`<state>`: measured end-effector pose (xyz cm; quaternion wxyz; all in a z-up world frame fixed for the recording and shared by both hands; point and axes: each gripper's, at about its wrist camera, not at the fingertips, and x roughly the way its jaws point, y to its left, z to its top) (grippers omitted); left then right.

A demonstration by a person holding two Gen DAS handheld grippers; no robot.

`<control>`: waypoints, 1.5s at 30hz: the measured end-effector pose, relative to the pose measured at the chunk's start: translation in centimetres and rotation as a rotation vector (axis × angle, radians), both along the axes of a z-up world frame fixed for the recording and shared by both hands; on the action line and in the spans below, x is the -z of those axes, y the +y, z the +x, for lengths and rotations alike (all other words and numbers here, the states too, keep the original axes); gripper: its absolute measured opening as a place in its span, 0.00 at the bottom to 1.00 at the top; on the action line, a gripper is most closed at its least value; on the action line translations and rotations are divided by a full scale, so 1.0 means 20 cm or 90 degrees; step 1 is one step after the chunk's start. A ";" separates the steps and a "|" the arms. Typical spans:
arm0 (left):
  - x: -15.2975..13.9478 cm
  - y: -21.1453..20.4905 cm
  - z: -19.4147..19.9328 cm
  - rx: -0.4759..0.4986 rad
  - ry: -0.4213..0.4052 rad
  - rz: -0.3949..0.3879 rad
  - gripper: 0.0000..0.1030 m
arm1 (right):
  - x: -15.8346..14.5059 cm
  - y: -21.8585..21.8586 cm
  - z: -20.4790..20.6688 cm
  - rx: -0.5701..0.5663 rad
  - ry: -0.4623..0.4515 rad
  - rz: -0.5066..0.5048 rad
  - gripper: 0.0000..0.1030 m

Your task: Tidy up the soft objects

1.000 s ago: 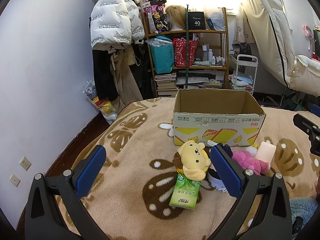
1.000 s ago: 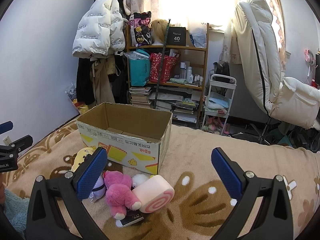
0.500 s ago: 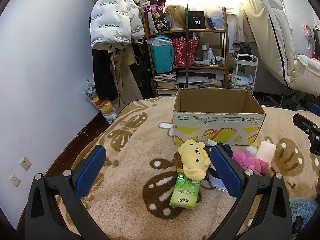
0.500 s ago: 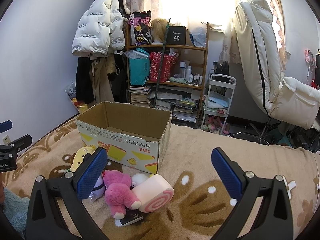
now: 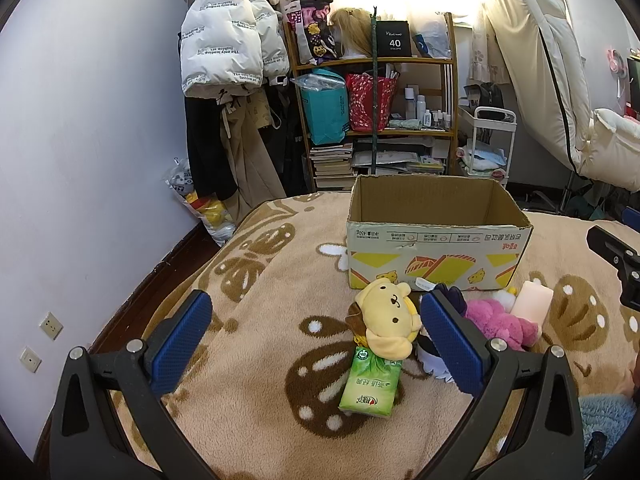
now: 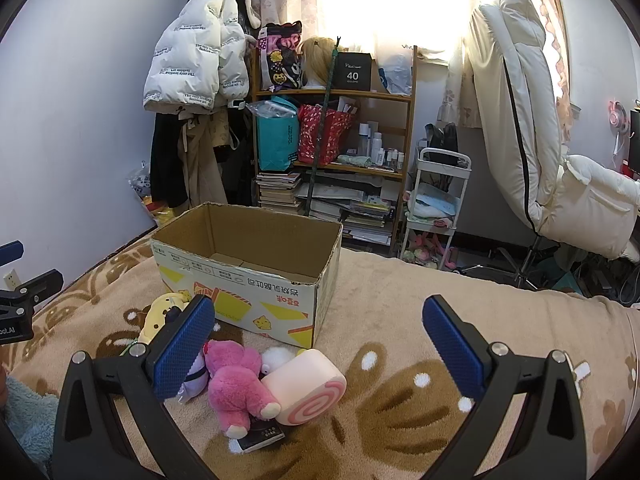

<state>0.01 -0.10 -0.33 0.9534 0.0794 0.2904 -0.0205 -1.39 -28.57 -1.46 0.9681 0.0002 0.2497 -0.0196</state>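
An open cardboard box (image 5: 436, 236) stands on a brown patterned blanket (image 5: 256, 344); it also shows in the right wrist view (image 6: 256, 280). In front of it lie a yellow plush dog (image 5: 386, 320), a green tissue pack (image 5: 372, 386), a pink plush (image 5: 498, 318) and a pink swirl-roll cushion (image 6: 306, 386). The pink plush (image 6: 236, 380) lies beside the roll. My left gripper (image 5: 316, 338) is open and empty, short of the yellow plush. My right gripper (image 6: 320, 348) is open and empty above the pink plush and roll.
A small dark card (image 6: 262, 436) lies under the pink plush. A shelf with bags and books (image 5: 376, 120) stands behind the bed, coats (image 5: 228, 56) hang at the left wall, and a white chair (image 6: 552, 152) is at the right.
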 end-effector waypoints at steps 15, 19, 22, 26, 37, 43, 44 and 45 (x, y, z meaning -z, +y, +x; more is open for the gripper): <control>0.00 0.00 0.00 0.000 0.001 0.001 0.99 | 0.00 0.00 0.00 -0.001 0.001 0.000 1.00; 0.00 0.00 0.00 0.000 0.001 0.000 0.99 | 0.00 0.00 0.00 -0.001 0.002 0.000 1.00; 0.00 0.00 0.00 0.000 0.001 0.001 0.99 | -0.01 0.00 0.00 -0.001 0.002 0.000 1.00; 0.03 0.00 0.00 0.002 0.001 0.002 0.99 | -0.02 0.00 0.01 0.000 0.003 0.000 1.00; 0.04 0.00 0.00 0.001 0.003 0.003 0.99 | 0.02 0.00 0.00 -0.002 0.003 0.001 1.00; 0.08 0.00 -0.01 0.000 0.011 0.005 0.99 | 0.01 0.00 0.01 -0.002 0.004 0.001 1.00; 0.07 0.00 0.00 0.000 0.010 0.004 0.99 | 0.02 -0.01 0.01 -0.002 0.004 0.000 1.00; 0.08 0.00 0.00 0.001 0.010 0.005 0.99 | 0.03 -0.01 0.01 -0.002 0.004 0.000 1.00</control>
